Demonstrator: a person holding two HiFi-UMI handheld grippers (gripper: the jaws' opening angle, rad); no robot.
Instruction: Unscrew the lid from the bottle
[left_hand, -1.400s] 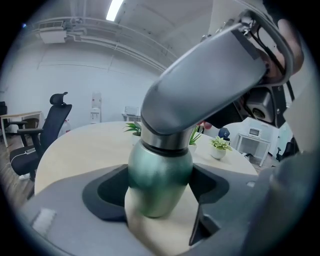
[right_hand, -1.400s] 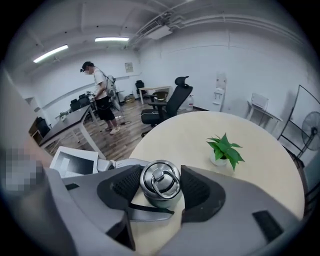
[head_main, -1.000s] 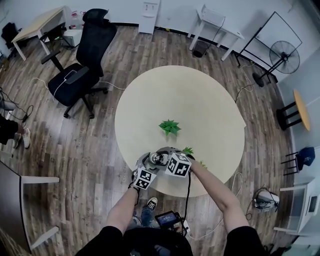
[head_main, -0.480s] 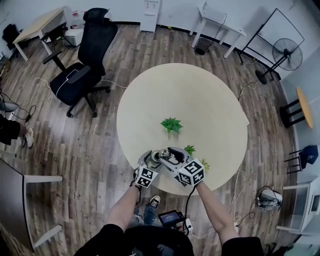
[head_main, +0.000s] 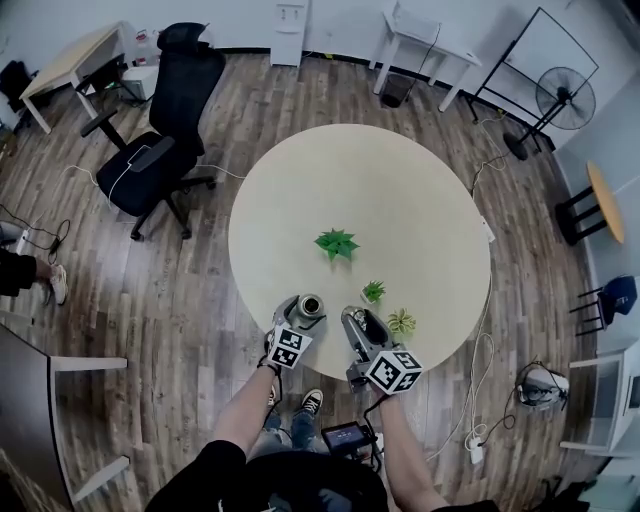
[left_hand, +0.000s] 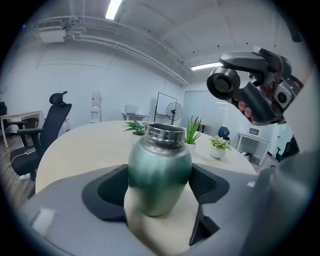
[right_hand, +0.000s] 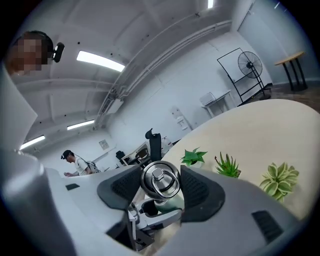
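A green metal bottle (left_hand: 160, 172) stands near the front edge of the round table (head_main: 400, 200), its steel mouth uncovered. My left gripper (left_hand: 161, 186) is shut on its body, a pad pressed to either side. In the head view the bottle (head_main: 309, 306) sits just ahead of the left marker cube. My right gripper (right_hand: 161, 184) is shut on the steel lid (right_hand: 160, 181), whose ring faces the camera. The left gripper view has the lid (left_hand: 223, 83) up and to the right of the bottle, clear of the mouth. From above, the right gripper (head_main: 360, 322) is beside the bottle, to its right.
Three small potted plants stand on the table: one near the middle (head_main: 337, 243) and two by the right gripper (head_main: 373, 291) (head_main: 402, 321). A black office chair (head_main: 170, 110) is at the far left and a fan (head_main: 558, 98) at the far right. A person (right_hand: 75, 161) is at a desk behind.
The right gripper has come away from the bottle's top with the lid, rolled over, and shifted right and toward the body. The bottle's mouth now shows. The left gripper and bottle stayed put.
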